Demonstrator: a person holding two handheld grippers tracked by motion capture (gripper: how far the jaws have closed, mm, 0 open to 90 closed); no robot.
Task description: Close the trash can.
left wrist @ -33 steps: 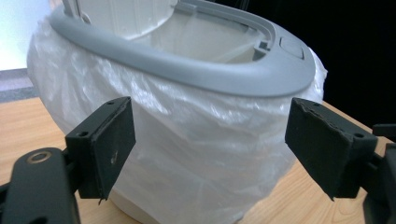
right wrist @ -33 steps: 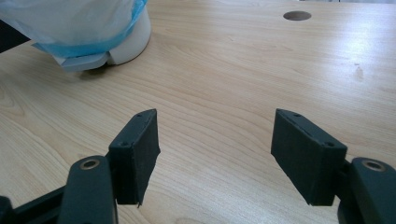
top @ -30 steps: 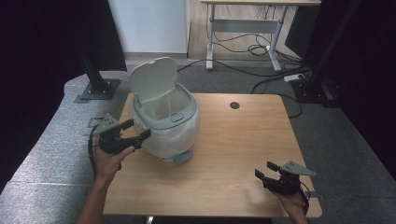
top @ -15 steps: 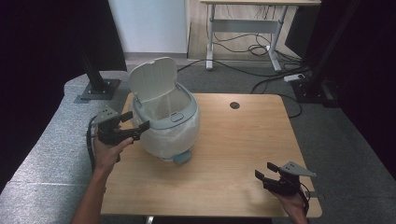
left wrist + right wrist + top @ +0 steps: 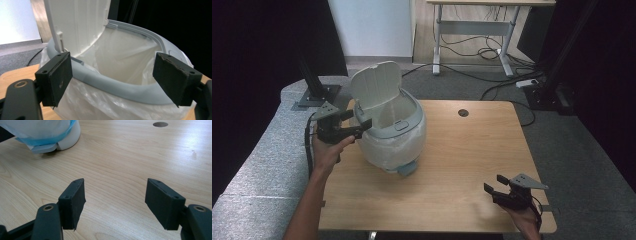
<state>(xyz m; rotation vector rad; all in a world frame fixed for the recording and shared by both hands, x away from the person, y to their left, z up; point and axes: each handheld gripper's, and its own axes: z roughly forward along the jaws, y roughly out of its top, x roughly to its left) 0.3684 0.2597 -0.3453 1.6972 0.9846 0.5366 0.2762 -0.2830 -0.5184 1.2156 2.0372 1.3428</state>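
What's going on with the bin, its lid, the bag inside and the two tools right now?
Bin: upright on the table, near its left side.
Lid: flipped up, open.
Bag: lining the bin, its edge folded out over the sides under the grey rim.
Left tool: open, jaws level with the rim, holding nothing.
Right tool: open, empty, low over the table's near right corner.

Bin (image 5: 392,135) (lid (image 5: 377,90) raised) blocks table (image 5: 462,170) left; right side lies open.
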